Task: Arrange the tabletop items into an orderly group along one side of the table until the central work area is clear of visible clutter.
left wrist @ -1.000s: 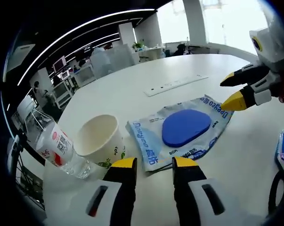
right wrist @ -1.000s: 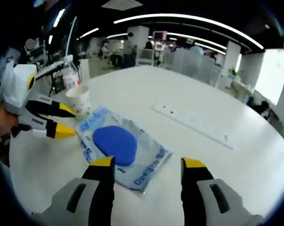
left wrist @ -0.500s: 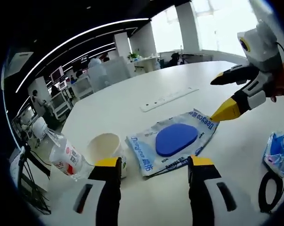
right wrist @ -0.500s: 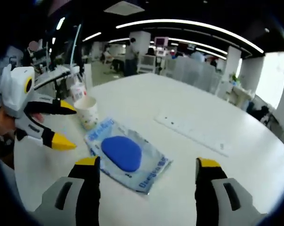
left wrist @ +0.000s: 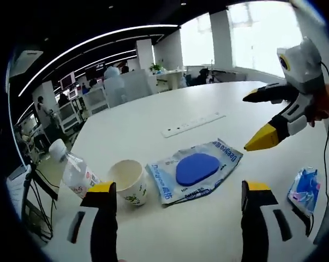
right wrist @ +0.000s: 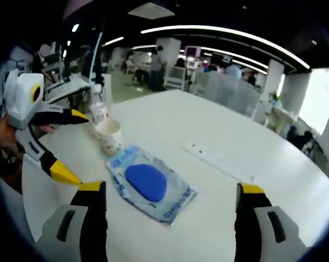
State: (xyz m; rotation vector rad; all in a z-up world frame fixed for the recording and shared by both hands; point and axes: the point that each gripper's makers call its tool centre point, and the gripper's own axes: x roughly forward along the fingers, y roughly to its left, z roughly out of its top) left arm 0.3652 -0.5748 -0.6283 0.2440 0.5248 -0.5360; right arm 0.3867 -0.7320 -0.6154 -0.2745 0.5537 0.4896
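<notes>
Both grippers have pulled back and their jaws have opened wide, holding nothing. The left gripper [left wrist: 175,202] and right gripper [right wrist: 167,202] hover over the clear plastic packet with a blue oval pad [left wrist: 196,169], beside the white paper cup [left wrist: 128,180] and clear plastic bottle [left wrist: 72,170]. The middle of the round white table [right wrist: 208,125] isn't tidy yet. A big office lies behind.

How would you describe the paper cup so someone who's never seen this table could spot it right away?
On the big white table, look near the edge where a clear water bottle lies. The paper cup stands upright between that bottle and the flat blue-and-white packet. It is the one open-topped cream cup, with small green print on its side.
</notes>
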